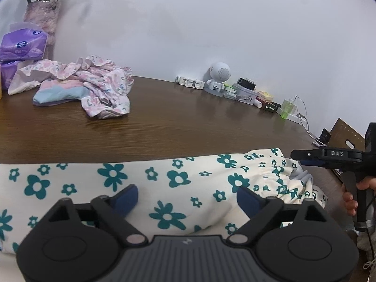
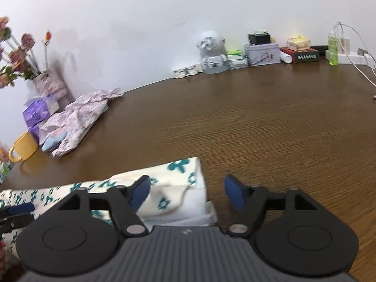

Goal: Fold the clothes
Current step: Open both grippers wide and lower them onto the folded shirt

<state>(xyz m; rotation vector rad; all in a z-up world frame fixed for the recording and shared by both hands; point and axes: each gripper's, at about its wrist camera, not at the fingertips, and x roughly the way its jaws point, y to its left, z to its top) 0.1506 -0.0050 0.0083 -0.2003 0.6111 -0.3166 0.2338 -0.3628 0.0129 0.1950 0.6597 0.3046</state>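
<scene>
Where flowers [image 2: 14, 56] fill vase [image 2: 48, 82], mug [image 2: 23, 149] nearby

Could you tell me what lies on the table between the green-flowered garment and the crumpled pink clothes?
Nothing: both wrist views show only bare table between the green-flowered garment and the crumpled pink clothes.

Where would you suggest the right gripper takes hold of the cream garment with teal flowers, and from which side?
I would take the cream garment at its squared corner nearest the right gripper. That corner lies flat with bare table beyond its edge, so coming in low from the right lets one of the open fingers slide under.
</scene>
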